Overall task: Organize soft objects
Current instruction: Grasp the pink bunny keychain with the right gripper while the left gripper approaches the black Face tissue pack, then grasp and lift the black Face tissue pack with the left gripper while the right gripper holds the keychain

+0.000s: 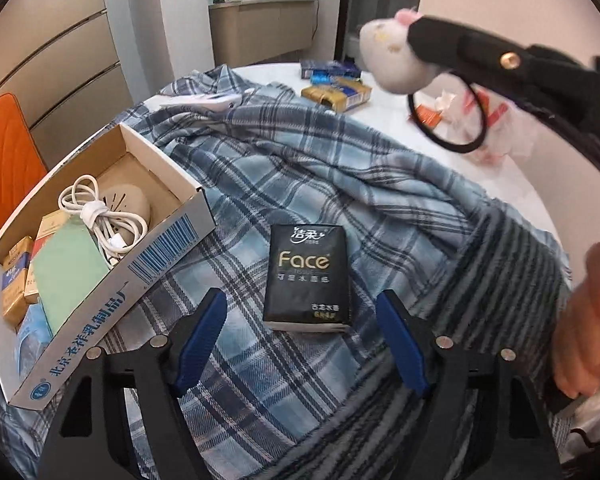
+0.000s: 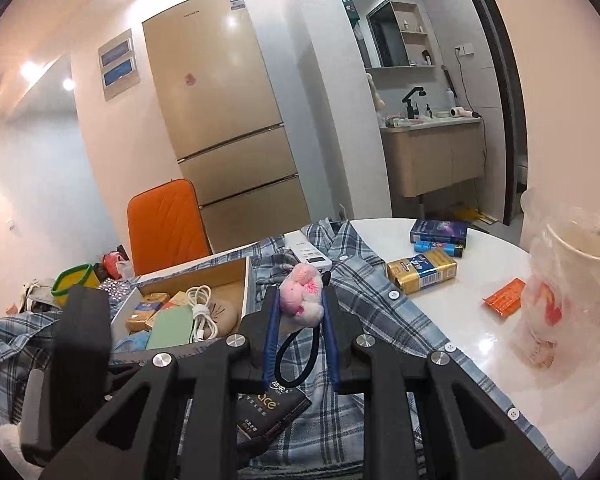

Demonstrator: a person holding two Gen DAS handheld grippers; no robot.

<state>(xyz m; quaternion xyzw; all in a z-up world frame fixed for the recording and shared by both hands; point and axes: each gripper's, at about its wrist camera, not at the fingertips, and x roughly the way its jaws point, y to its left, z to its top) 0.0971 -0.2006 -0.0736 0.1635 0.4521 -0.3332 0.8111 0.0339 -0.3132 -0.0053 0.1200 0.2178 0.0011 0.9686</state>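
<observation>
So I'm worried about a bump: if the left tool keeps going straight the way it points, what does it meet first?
Most likely the black Face tissue pack, lying on the plaid shirt between the left tool's open fingers; depth is uncertain.

Left tool [image 1: 300, 344] angled down, jaws apart; right tool [image 2: 300, 304] clamped shut.

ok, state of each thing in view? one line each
left hand-held gripper: open, pads either side of the tissue pack, not touching it
right hand-held gripper: shut on plush hair tie
tissue pack: flat on plaid shirt
cardboard box: open, holds coiled cable
</observation>
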